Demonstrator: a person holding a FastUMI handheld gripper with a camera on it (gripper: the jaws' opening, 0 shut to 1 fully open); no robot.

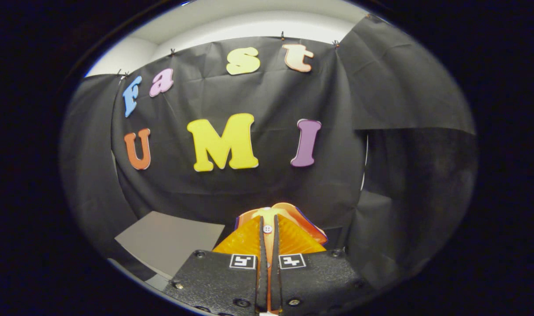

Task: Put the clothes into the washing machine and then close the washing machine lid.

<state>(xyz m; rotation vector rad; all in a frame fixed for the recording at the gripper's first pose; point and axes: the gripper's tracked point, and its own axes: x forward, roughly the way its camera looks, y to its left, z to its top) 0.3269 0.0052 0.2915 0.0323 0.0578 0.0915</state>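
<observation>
Two claw (pixel 268 239) fingers nearly together, only a thin gap, pinching an orange-yellow garment (pixel 293 239) with a small white button (pixel 267 228) between them. Grey desk (pixel 170 239) corner sits left of the fingers, lower. Garment held up against the black cloth wall (pixel 267 184) beyond.

Orange-and-yellow garment (pixel 271 217) with white button (pixel 267 228), grey tabletop (pixel 170 239), black booth cloth (pixel 267 184), white ceiling (pixel 249 22)
</observation>
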